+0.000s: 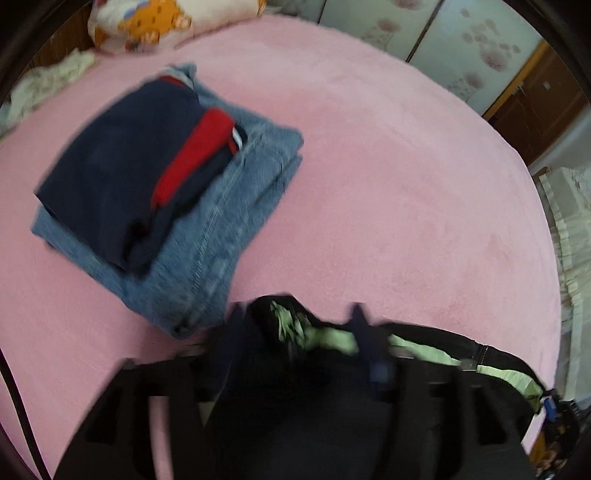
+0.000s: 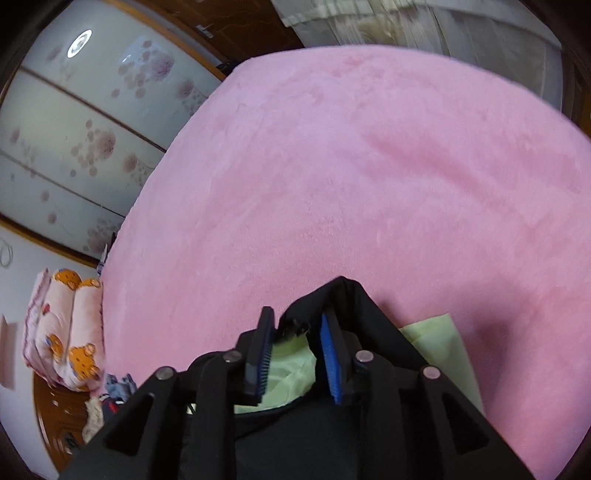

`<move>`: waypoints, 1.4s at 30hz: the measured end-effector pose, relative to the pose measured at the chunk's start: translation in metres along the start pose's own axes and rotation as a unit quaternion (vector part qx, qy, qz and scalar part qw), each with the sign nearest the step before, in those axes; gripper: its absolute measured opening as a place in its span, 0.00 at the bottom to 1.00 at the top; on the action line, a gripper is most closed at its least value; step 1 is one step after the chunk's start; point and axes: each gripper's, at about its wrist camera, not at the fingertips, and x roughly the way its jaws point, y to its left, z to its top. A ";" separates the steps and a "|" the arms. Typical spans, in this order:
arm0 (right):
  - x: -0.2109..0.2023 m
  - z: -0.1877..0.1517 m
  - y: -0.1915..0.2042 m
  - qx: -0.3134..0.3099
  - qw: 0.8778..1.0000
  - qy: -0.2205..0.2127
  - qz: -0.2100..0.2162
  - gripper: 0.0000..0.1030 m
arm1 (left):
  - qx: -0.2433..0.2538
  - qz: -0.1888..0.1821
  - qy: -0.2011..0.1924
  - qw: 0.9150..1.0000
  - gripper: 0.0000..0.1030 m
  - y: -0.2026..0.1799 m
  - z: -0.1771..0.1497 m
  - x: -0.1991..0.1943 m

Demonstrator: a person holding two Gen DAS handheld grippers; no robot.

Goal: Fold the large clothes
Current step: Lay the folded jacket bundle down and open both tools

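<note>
A black garment (image 1: 436,338) with a pale green lining (image 1: 332,338) lies on the pink bed cover (image 1: 388,184) at the near edge of both views. In the blurred left wrist view my left gripper (image 1: 299,328) stands open, its fingers wide apart with the garment's bunched edge loose between them. The right wrist view shows my right gripper (image 2: 297,332) open a little, its blue pads (image 2: 330,354) on either side of a raised fold of the black garment (image 2: 354,295). A gap shows beside the left pad. Green lining (image 2: 436,339) spreads out to the right.
A folded navy and red garment (image 1: 110,166) sits on folded jeans (image 1: 221,229) at the left of the bed. A bear-print pillow (image 1: 159,18) (image 2: 70,332) and a white cloth (image 1: 44,81) lie at the bed's head. Flowered wardrobe doors (image 1: 461,44) (image 2: 74,129) stand beside the bed.
</note>
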 end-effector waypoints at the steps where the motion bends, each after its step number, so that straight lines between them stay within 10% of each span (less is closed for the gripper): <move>1: -0.003 -0.001 0.001 -0.005 1.000 -0.003 -0.002 0.26 | 0.008 0.005 -0.010 1.000 0.70 -0.001 -0.002 -0.007; 25: -0.075 -0.096 -0.079 -0.081 0.986 0.051 -0.136 0.31 | 0.020 0.033 0.105 0.994 0.71 0.087 -0.154 -0.045; 42: -0.058 -0.121 -0.106 -0.144 0.973 0.116 -0.139 0.36 | -0.030 -0.073 0.143 0.987 0.69 0.119 -0.193 -0.018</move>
